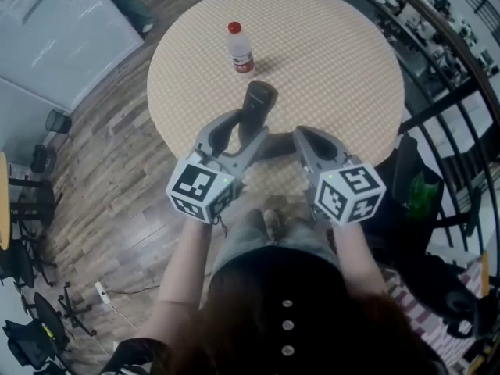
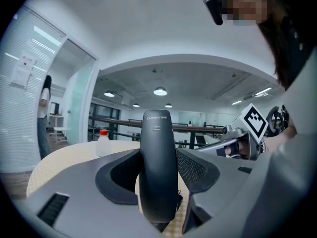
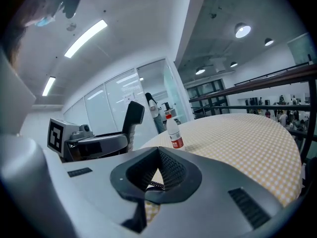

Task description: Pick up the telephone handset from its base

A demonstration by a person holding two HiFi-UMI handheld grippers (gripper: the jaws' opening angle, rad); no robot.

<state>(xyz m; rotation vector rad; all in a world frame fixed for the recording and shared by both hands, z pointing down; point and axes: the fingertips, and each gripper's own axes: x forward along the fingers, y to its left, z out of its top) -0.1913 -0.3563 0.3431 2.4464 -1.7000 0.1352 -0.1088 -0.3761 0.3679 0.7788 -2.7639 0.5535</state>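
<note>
A black telephone handset (image 1: 256, 104) stands upright over the near edge of the round checked table (image 1: 336, 61). My left gripper (image 1: 248, 135) is shut on its lower half; in the left gripper view the handset (image 2: 158, 162) fills the space between both pads. The dark base (image 1: 275, 148) lies low between the two grippers, mostly hidden. My right gripper (image 1: 299, 135) sits just right of the base, its tips together with nothing seen between them (image 3: 157, 155). A coiled cord (image 3: 154, 185) shows below those tips. The right gripper view also catches the handset (image 3: 132, 115) and the left gripper (image 3: 94, 145).
A small bottle (image 1: 240, 48) with a red cap stands on the table beyond the handset. A dark railing (image 1: 461, 92) curves round the table's right side, with a green bag (image 1: 422, 194) beside it. Black chairs (image 1: 31, 334) stand on the wood floor at lower left.
</note>
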